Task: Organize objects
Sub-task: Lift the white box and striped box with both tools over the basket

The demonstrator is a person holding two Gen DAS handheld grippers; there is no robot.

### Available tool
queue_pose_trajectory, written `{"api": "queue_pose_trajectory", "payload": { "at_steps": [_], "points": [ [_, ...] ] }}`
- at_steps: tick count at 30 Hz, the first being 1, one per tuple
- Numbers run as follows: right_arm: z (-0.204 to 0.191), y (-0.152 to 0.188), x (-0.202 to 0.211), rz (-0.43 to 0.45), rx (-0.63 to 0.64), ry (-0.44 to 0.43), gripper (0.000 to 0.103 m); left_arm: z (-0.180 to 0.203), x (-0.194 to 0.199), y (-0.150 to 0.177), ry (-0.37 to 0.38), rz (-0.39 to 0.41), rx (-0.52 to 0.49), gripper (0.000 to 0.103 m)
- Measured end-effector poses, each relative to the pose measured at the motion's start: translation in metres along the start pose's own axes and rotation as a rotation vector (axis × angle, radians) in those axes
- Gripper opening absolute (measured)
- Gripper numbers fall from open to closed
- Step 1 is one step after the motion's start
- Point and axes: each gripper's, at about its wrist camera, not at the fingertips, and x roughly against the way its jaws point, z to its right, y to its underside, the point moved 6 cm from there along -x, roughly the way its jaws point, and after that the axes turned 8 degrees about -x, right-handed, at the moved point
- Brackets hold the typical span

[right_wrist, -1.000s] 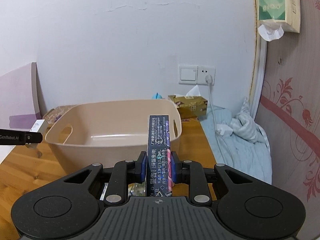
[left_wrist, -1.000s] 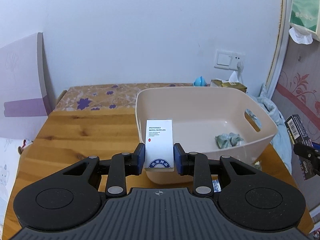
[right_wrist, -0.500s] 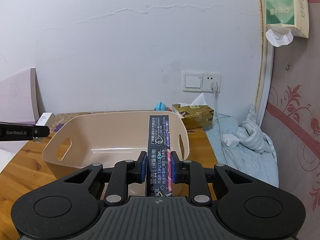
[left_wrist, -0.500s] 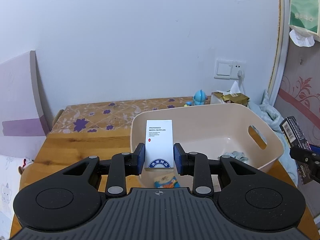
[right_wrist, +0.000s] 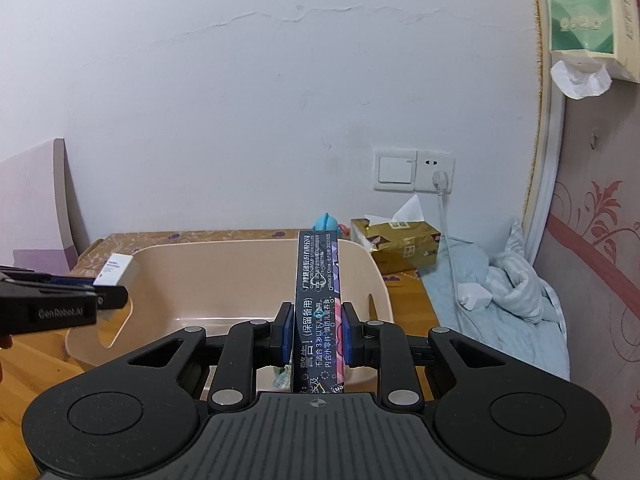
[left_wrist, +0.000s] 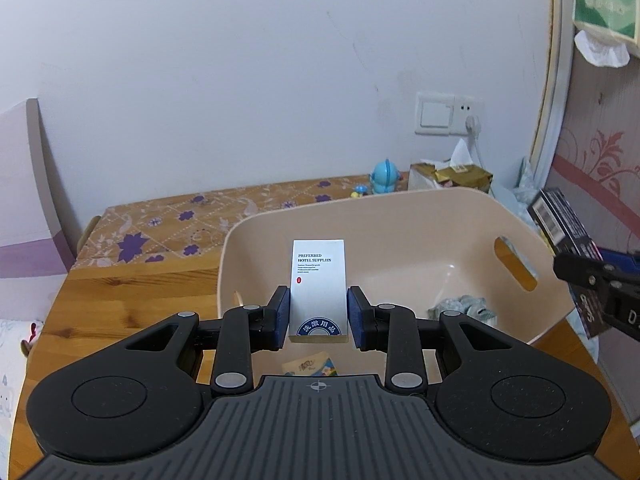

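Pinched upright between the blue pads of the left gripper (left_wrist: 319, 314) is a small white box (left_wrist: 319, 286), printed "PREFERRED HOTEL SUPPLIES" with a red dot and a round blue emblem at the bottom. It is held over the near left part of the beige bin (left_wrist: 400, 216), above the rim. The same box (right_wrist: 116, 275) is seen from the right wrist view at the bin's left end, clamped by the left gripper (right_wrist: 100, 300).

A long dark box (right_wrist: 318, 304) with white Chinese print and a pink-purple strip along its right edge is clamped by the fingers of the right gripper (right_wrist: 316, 338), standing on end, in front of the bin (right_wrist: 248, 272). From the left wrist view this dark box (left_wrist: 560, 232) and the right gripper (left_wrist: 592, 284) are seen beyond the bin's right wall, by its handle slot.

Inside the bin a crumpled grey-green item (left_wrist: 460, 308) is seen on the floor near the right wall. A small colourful packet (left_wrist: 310, 364) is seen low under the left gripper; whether it lies inside the bin cannot be told.

The bin is set on a wooden surface (left_wrist: 120, 308). Behind it a floral cloth (left_wrist: 200, 216), a blue toy figure (left_wrist: 384, 176) and a gold tissue box (left_wrist: 452, 176) are seen. A wall socket with a plug (right_wrist: 416, 170) and pale blue bedding (right_wrist: 512, 296) are at the right.
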Motion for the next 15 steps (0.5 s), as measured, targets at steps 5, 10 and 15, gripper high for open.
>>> {"api": "queue_pose_trajectory", "payload": {
  "at_steps": [5, 10, 15],
  "points": [
    [-0.008, 0.001, -0.019, -0.028, 0.003, -0.007, 0.022, 0.004, -0.014, 0.003, 0.004, -0.026, -0.02, 0.031],
    [-0.012, 0.005, -0.032, -0.057, 0.015, -0.01, 0.022, 0.008, -0.029, 0.007, 0.008, -0.061, -0.035, 0.031],
    [-0.013, 0.01, -0.043, -0.079, 0.031, -0.008, 0.022, 0.011, -0.037, 0.012, 0.007, -0.084, -0.051, 0.031]
  ]
}}
